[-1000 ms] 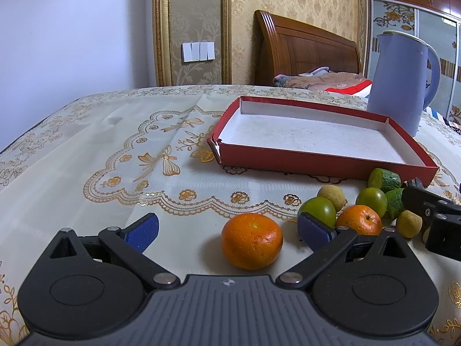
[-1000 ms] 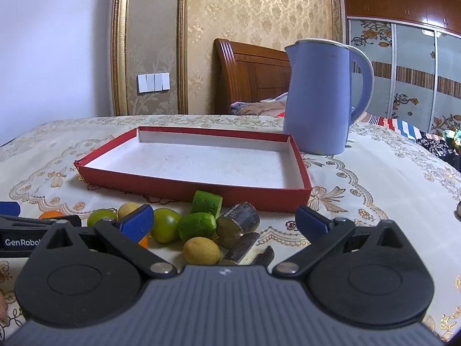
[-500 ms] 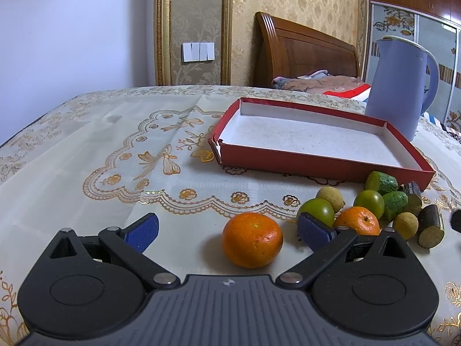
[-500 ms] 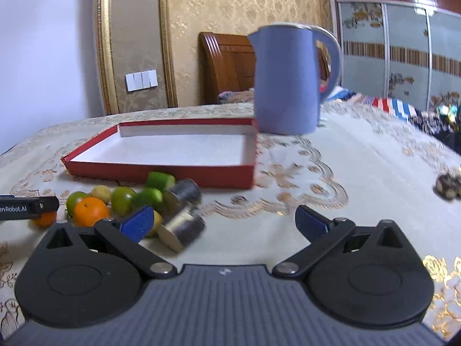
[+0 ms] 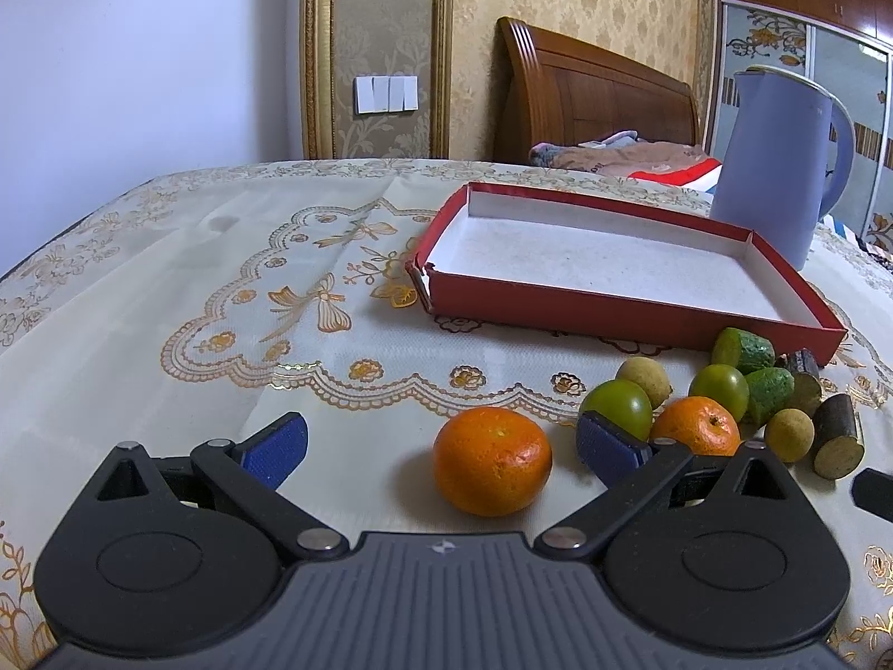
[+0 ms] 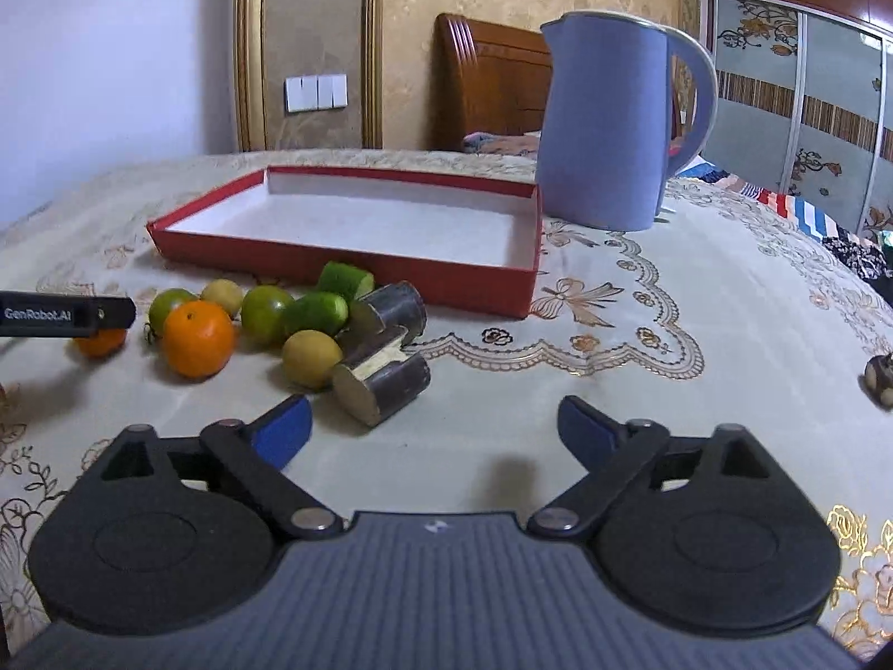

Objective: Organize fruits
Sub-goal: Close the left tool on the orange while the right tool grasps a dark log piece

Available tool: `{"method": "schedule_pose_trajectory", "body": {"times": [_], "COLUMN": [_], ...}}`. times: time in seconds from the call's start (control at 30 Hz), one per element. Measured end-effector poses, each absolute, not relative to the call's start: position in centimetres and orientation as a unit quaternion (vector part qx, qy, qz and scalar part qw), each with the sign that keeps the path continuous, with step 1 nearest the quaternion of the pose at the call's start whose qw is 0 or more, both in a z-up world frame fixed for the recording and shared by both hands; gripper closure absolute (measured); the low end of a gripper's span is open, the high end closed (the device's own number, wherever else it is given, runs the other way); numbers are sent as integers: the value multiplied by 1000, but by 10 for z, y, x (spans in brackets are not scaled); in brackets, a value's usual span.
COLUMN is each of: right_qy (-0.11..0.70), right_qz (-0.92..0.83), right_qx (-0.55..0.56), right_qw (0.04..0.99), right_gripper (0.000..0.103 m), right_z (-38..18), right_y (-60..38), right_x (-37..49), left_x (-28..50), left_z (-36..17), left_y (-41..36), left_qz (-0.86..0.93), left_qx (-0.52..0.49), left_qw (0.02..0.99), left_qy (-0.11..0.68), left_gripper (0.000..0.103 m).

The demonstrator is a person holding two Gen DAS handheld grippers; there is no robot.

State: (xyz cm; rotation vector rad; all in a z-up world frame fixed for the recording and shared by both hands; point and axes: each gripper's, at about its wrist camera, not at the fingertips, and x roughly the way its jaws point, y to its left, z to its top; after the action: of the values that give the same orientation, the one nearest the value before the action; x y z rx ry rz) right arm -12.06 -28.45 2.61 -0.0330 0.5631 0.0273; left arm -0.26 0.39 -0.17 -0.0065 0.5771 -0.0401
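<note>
While my left gripper gapes wide, unloaded | big mandarin on tabletop between its pads, box at 1 o'clock | judged light, soft-skinned, rolls; pinch across middle | right gripper wide, just narrowing, nothing between.

Tray was red outside, white inside; jug pale blue; tablecloth cream with gold lace print; tangerine bright orange.

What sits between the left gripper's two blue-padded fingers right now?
In the left wrist view, a round orange mandarin lies on the patterned tablecloth between the fingers of the open left gripper, nearer its right pad, touching neither pad.
</note>
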Motion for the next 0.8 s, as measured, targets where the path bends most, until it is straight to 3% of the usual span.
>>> {"method": "schedule_pose_trajectory", "body": {"times": [0.2, 0.27, 0.33, 0.37, 0.47, 0.8], "right_qy": [293, 308, 315, 313, 309, 297], "right_qz": [22, 38, 49, 55, 68, 58], "right_qx": [-16, -23, -21, -19, -21, 75], "right_qw": [956, 950, 947, 948, 949, 950], "right_gripper": [19, 33, 38, 47, 61, 61], "right_z": [25, 22, 20, 20, 20, 20], "right_y": [-280, -276, -276, -276, -275, -308], "right_x": [-96, -87, -81, -81, -81, -84], "left_x": [-2, -2, -2, -2, -2, -29], "left_z": [-1, -1, -1, -1, -2, 0], "left_y": [5, 5, 5, 5, 6, 39], "left_qz": [-19, -19, -19, -19, -19, -17], "left_qx": [-5, -5, -5, -5, -6, -46], "left_qw": [958, 958, 958, 958, 957, 959], "left_qy": [285, 286, 286, 287, 288, 280], "left_gripper": [0, 0, 0, 0, 0, 0]}}
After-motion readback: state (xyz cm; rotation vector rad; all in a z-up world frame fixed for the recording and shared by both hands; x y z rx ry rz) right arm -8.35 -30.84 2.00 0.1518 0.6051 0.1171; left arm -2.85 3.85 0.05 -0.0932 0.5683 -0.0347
